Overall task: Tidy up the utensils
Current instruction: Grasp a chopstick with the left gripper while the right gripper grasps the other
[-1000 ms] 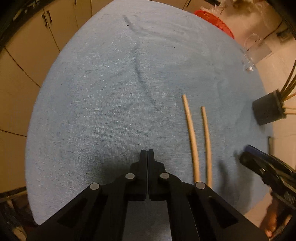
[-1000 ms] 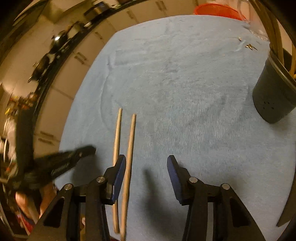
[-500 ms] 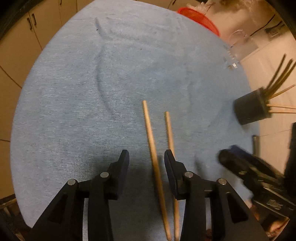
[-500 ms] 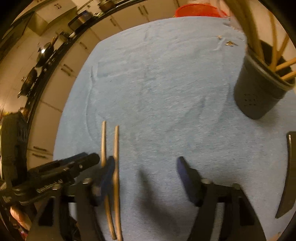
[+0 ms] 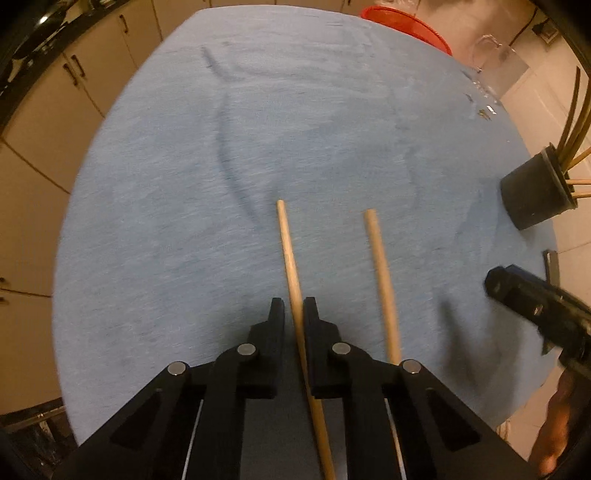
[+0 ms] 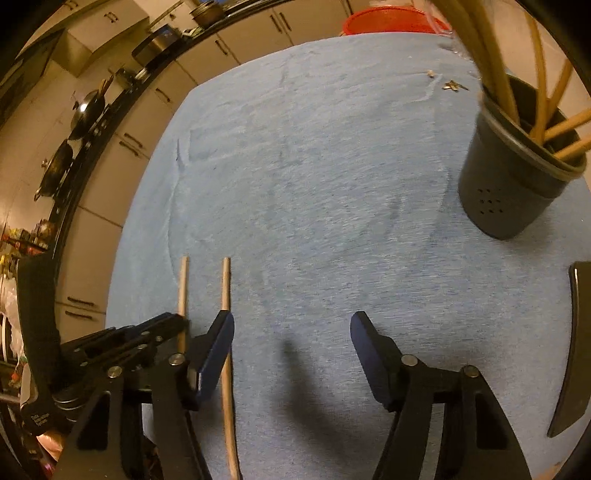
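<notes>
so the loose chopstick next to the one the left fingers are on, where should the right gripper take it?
Grip the loose chopstick mid-shaft from above, fingers straddling it crosswise. It lies flat on the blue cloth, thin and round, so the ends offer nothing. The right gripper, closing with nothing between its fingers, must shift toward it.

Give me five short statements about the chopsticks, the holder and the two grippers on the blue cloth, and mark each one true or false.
1. The left gripper has a chopstick between its jaws. True.
2. The second chopstick is already in the black holder. False: it lies on the blue cloth, beside the gripped one.
3. The black holder is empty. False: several chopsticks stand in it.
4. The right gripper grips nothing. True: its jaws stand apart, closing, with one chopstick just inside its left jaw.
5. A red basket sits at the cloth's far edge. True.
</notes>
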Demonstrator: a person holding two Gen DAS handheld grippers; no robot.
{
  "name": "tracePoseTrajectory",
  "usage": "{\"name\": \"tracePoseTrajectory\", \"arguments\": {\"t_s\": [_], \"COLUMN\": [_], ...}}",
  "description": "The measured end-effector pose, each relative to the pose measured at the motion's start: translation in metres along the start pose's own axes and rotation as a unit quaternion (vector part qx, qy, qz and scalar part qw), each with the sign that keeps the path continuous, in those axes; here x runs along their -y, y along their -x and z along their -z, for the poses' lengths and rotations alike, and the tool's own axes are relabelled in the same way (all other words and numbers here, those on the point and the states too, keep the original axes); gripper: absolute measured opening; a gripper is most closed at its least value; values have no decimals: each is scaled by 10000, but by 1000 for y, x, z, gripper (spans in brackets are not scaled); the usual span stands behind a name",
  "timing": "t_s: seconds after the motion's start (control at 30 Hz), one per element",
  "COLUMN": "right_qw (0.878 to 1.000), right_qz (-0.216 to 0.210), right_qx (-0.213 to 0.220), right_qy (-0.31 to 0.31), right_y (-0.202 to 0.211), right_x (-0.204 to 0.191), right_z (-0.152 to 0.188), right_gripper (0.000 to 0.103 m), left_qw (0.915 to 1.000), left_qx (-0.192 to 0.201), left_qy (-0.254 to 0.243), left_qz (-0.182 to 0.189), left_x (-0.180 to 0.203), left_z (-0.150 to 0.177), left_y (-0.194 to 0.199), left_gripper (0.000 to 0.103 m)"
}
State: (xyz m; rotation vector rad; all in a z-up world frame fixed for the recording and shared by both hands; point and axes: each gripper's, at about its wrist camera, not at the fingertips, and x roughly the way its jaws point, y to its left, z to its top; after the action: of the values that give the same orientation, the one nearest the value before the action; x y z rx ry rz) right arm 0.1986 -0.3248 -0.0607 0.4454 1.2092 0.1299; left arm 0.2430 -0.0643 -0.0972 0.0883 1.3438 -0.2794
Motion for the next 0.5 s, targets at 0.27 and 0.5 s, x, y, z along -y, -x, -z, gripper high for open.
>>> {"name": "tracePoseTrajectory", "arguments": {"t_s": [0.27, 0.5], "right_qw": [9982, 9956], "right_qz": [-21, 203], "right_qx": [-465, -761], "right_qy": [376, 515], "right_y": [-26, -54], "right_x": [-37, -55], "right_z": [-2, -8], "right_gripper": [47, 29], "left_qw": [9999, 9999], "left_qx": [-68, 5], "left_qy": [147, 126], "left_qz": [-26, 58], "left_x": [-31, -31], "left_z": [7, 9], "left_y": [-2, -1], "left_gripper": [10, 11]}}
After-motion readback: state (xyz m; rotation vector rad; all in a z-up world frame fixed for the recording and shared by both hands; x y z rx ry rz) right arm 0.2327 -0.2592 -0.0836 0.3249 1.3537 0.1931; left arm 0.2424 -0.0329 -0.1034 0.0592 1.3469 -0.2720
